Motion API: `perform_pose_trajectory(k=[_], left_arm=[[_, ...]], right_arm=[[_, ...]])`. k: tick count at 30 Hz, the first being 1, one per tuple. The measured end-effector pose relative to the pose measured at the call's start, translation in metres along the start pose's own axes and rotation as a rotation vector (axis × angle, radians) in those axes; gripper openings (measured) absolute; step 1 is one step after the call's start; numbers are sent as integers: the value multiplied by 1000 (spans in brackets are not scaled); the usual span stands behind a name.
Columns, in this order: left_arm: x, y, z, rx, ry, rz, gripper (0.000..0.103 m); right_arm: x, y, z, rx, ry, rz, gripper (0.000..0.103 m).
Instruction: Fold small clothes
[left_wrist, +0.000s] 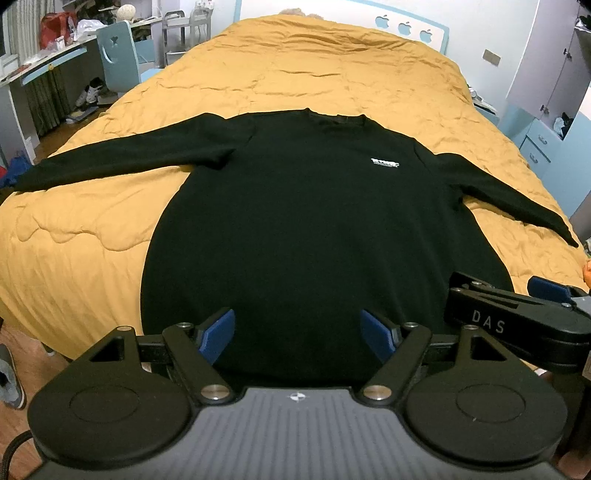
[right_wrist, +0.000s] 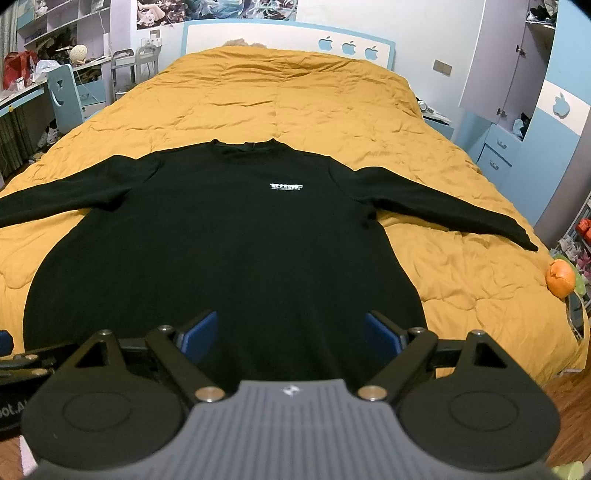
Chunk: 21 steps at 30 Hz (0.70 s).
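While a black long-sleeved sweater (left_wrist: 295, 221) lies flat and face up on a bed covered by a mustard-yellow quilt (left_wrist: 332, 74), both tools hover above its hem. Its sleeves spread out to either side, its collar points toward the blue-and-white headboard (right_wrist: 288, 37), and a small white logo (right_wrist: 286, 187) marks the chest. Seen from its own camera, the left gripper (left_wrist: 297, 334) is released, blue pads wide apart, touching nothing. Beside it, the right gripper (right_wrist: 290, 332) hangs equally spread and empty. An orange object (right_wrist: 560, 277) sits just off the bed's right edge. A blue chair (right_wrist: 66, 96) stands at left.
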<state>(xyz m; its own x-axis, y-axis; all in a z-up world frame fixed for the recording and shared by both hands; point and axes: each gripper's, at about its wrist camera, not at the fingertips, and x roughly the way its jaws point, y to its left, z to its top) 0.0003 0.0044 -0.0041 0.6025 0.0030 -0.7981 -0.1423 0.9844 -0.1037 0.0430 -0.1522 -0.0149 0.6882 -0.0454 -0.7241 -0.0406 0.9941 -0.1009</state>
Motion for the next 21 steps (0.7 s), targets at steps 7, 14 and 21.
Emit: perform_pose_trajectory(k=[7, 14, 21], left_arm=[[3, -1, 1, 2, 13, 1, 91], [3, 0, 1, 1, 11, -5, 91], [5, -1, 0, 0, 21, -2, 91]], right_arm=[[-1, 0, -1, -2, -1, 3, 82], [-2, -2, -2, -6, -2, 6, 82], [-1, -2, -1, -5, 0, 5, 82]])
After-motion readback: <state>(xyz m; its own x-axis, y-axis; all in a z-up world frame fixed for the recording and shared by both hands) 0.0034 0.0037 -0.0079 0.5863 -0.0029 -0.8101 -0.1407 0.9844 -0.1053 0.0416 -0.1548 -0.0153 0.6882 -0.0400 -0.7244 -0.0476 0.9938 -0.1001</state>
